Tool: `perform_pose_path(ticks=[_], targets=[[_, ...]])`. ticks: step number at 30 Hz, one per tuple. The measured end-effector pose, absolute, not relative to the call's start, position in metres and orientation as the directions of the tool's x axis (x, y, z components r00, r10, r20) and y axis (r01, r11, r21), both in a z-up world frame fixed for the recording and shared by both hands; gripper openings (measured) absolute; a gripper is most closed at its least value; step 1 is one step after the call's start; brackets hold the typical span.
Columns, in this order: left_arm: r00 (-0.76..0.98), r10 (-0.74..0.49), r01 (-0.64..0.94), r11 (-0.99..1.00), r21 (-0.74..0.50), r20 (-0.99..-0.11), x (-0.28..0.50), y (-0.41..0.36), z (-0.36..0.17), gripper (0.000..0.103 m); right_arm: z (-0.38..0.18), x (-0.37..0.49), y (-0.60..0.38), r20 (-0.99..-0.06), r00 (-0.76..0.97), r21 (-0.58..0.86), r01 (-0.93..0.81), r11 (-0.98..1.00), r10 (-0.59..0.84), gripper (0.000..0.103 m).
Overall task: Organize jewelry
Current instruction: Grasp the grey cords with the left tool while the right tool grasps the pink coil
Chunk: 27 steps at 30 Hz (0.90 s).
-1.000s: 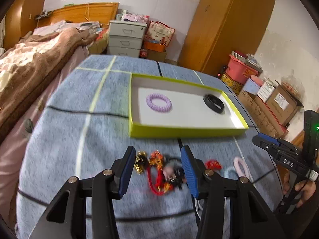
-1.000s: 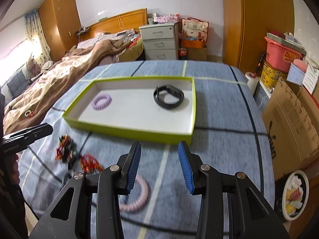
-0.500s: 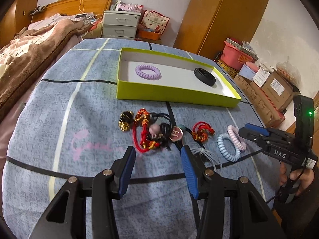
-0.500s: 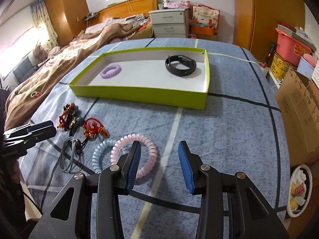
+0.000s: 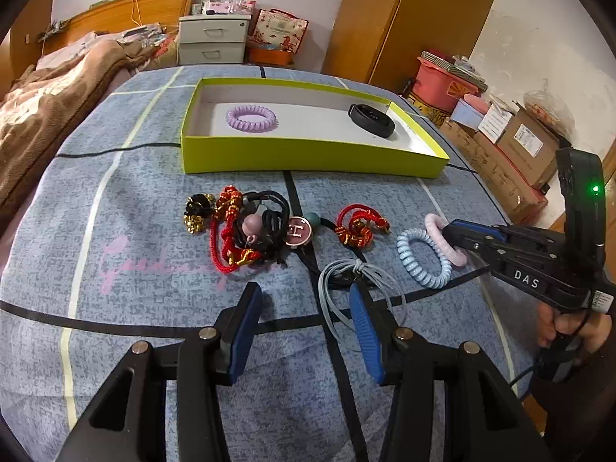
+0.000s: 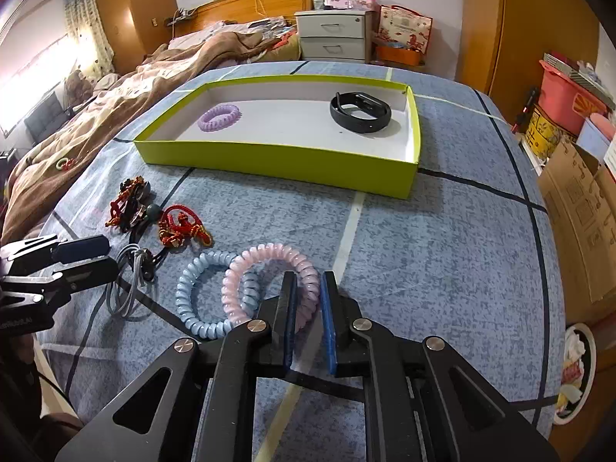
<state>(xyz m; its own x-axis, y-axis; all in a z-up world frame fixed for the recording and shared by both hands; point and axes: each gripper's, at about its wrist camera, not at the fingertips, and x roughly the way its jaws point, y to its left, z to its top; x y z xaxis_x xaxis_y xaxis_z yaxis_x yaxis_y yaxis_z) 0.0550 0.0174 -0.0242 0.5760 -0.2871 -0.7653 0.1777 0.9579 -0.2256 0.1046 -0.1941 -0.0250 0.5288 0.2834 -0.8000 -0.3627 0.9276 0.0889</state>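
Observation:
A green tray point(image 5: 308, 159) point(image 6: 277, 161) holds a purple coil hair tie point(image 5: 251, 118) and a black wristband point(image 6: 360, 115). In front of it lie a tangle of red and black cords point(image 5: 246, 227), a red knot bracelet point(image 5: 358, 227), a grey elastic point(image 5: 322, 288), a blue coil tie point(image 6: 200, 300) and a pink coil tie point(image 6: 269, 258). My right gripper point(image 6: 308, 296) is closing its jaws, and the near side of the pink coil sits pinched between the pads. My left gripper point(image 5: 304, 300) hangs open low over the cloth, its right finger over the grey elastic, holding nothing.
The table wears a blue-grey cloth with dark and pale lines. A bed with a brown blanket point(image 6: 115, 107) runs along the left. Cardboard boxes point(image 5: 512, 146) and a pink tub stand off the right edge. Drawers point(image 6: 333, 36) and a wardrobe stand behind.
The right jaws have come together around the pink coil tie. The left gripper has drawn back and sunk, so the pile now lies ahead of its fingers.

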Motion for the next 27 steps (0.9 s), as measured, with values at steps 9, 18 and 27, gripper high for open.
perform_pose_path(ticks=[9,18,27], targets=[[0.593,-0.181,0.187,0.979,-0.084,-0.784,0.055,0.005,-0.027,0.049,-0.023,0.101,-0.199,-0.785,0.54,0.114,-0.355,0.928,0.303,0.01],[0.602,-0.119,0.216,0.976,0.018,-0.789,0.052,-0.001,-0.026,0.024,-0.023,0.099,-0.206,-0.775,0.546,0.148,-0.332,0.932,0.318,0.01],[0.615,-0.168,0.243,0.97,-0.018,-0.771,0.052,-0.002,-0.023,0.003,-0.024,0.097,-0.21,-0.77,0.547,0.17,-0.32,0.932,0.328,0.01]])
